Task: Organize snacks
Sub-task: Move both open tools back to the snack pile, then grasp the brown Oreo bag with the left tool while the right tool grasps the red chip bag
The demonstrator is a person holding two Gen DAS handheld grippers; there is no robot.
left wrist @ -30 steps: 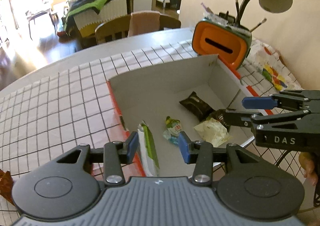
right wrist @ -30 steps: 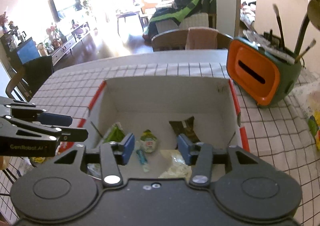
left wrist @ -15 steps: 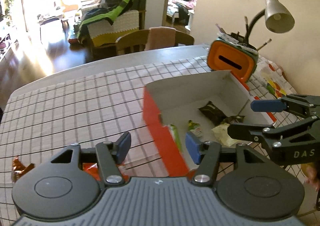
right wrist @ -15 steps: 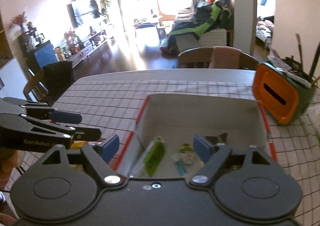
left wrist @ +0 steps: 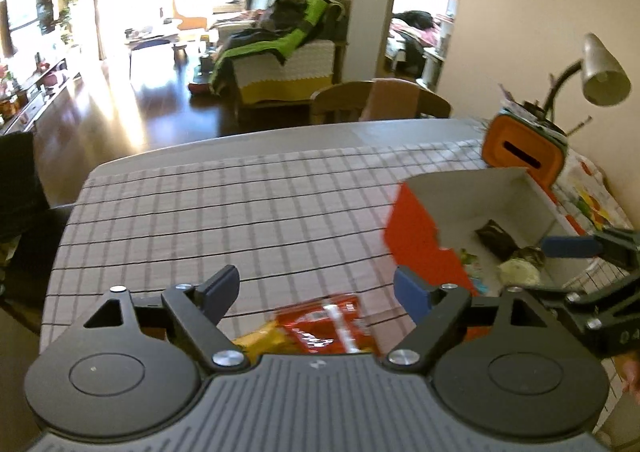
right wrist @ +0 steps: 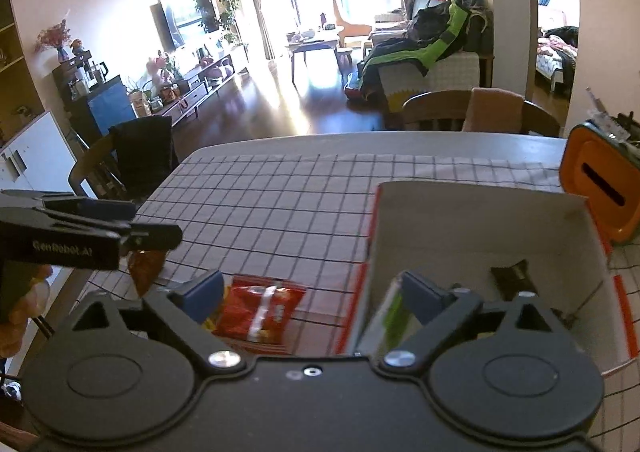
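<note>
Both claws are seen spread wide with nothing gripped: the left claw [left wrist: 316, 290] has just been opening, its blue pads apart above a red snack packet [left wrist: 330, 326] that lies flat on the checked tabletop [left wrist: 224, 211], untouched by either pad. A yellow packet [left wrist: 260, 340] is glimpsed just beside the red one, partly hidden under the claw body. The right claw [right wrist: 310, 292] has likewise just been opening; its left pad is placed near the red snack packet [right wrist: 256, 312], while its right pad is held over the near edge of the red-sided cardboard box [left wrist: 416, 236]. Inside the box, a dark wrapper [left wrist: 494, 234], a pale crumpled packet [left wrist: 518, 272] and a green packet [right wrist: 394, 314] are found on the grey floor — all loose, none gripped. An orange container [left wrist: 516, 155] with brushes is set just behind the box, and a desk lamp [left wrist: 600, 71] is seen above it.
</note>
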